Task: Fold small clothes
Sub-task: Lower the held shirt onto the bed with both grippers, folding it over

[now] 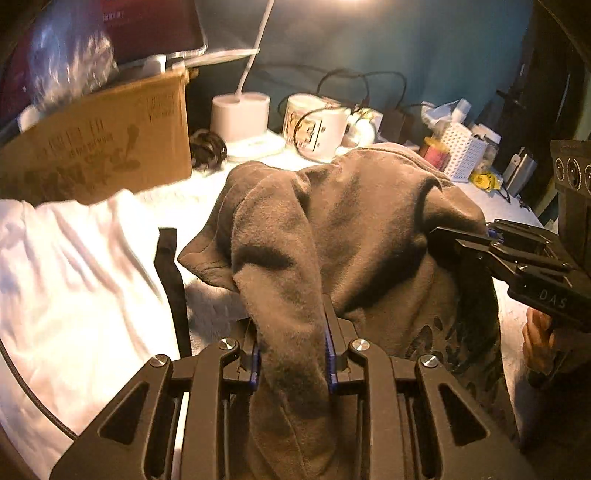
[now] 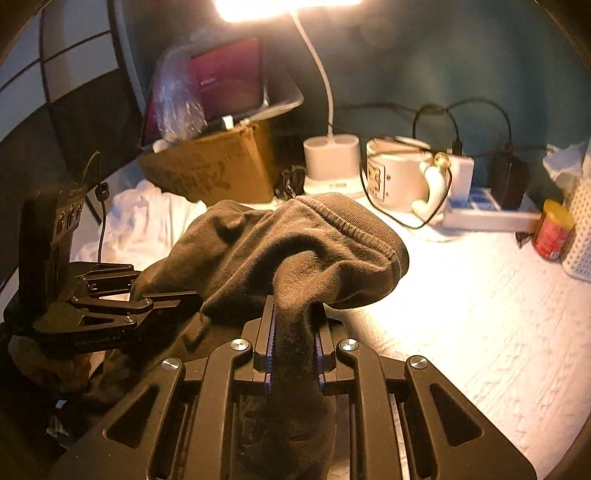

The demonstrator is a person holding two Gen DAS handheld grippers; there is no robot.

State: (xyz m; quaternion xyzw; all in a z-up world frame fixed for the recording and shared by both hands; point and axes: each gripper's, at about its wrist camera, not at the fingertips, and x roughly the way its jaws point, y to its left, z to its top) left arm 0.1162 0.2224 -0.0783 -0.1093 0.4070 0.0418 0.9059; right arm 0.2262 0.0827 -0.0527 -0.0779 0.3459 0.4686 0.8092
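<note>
Both: left hand-held gripper (image 1: 291, 354), right hand-held gripper (image 2: 293, 354) pinch brown garment (image 1: 369, 229).

Cardboard box (image 1: 99, 147) print blurred, unreadable

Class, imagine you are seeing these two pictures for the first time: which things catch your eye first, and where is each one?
First, the brown garment, bunched up in the middle above the white tabletop, with the left claw and the right claw each shut on a fold of it. Next, the glowing lamp at the top, with a white mug beside its base. A white cloth lies at the left.
</note>
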